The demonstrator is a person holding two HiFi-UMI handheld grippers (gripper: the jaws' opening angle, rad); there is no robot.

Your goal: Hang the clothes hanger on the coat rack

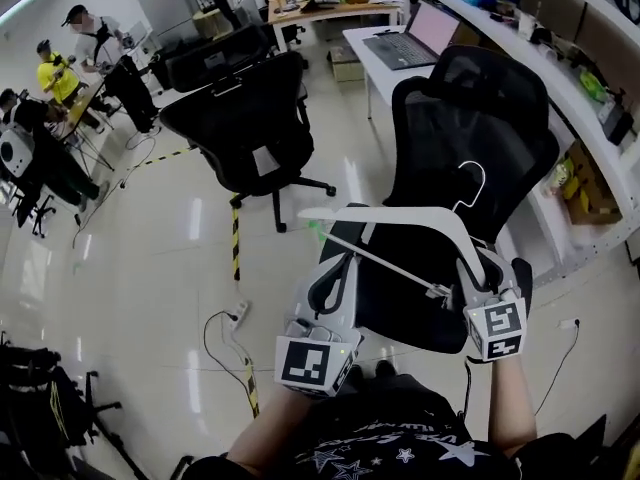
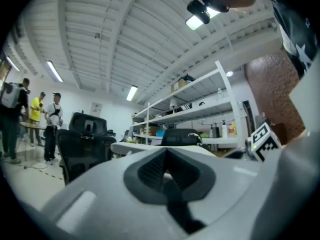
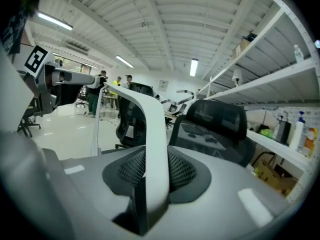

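Observation:
I hold a white clothes hanger [image 1: 400,226] level in front of me with both grippers. Its metal hook [image 1: 470,183] points up and away, over a black office chair [image 1: 470,138]. My left gripper [image 1: 345,253] is shut on the hanger's left end, where the thin crossbar [image 1: 385,263] meets the arm. My right gripper [image 1: 480,268] is shut on the right arm. In the right gripper view that arm [image 3: 155,134] runs up between the pads [image 3: 182,171]. In the left gripper view the hanger [image 2: 135,147] shows just past the closed jaws. No coat rack is in any view.
A second black chair [image 1: 250,128] stands to the left, on glossy floor. A desk with a laptop [image 1: 400,43] and long shelves [image 1: 590,58] line the right. People [image 1: 60,68] work at the far left. A power strip and cables [image 1: 237,315] lie on the floor beside yellow-black tape [image 1: 237,243].

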